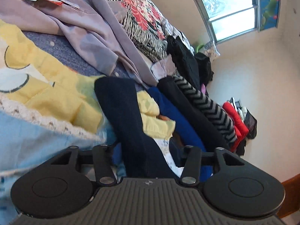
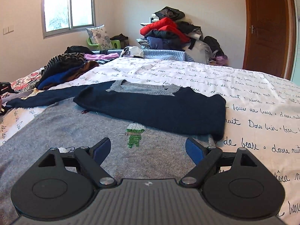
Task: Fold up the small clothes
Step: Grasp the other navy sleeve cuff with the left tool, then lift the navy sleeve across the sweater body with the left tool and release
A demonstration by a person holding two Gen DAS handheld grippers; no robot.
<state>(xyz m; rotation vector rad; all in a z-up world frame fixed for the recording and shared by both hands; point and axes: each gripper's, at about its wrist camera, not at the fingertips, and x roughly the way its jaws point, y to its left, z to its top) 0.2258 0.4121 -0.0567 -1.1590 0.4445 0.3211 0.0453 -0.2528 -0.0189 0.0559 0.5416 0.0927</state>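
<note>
The sweater [image 2: 150, 105] lies flat on the bed's quilt [image 2: 253, 93], one navy sleeve [image 1: 129, 116] running into my left claw [image 1: 148, 161], apparently gripped though the fingertips are hidden. My right claw [image 2: 148, 148] hovers wide open, empty.

both tools [image 2: 148, 149] [image 1: 148, 155]: black linkage arms, silver screws, ribbed grey body, blue pads [image 2: 195, 152].

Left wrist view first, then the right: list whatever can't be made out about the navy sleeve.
Left wrist view: the left gripper has its pads hidden behind the navy sleeve, so a grip is unconfirmed.
Right wrist view: the sleeve's end is cut off at the picture's left edge.
Right wrist view: whether the navy knit and grey knit are one garment cannot be told.
</note>
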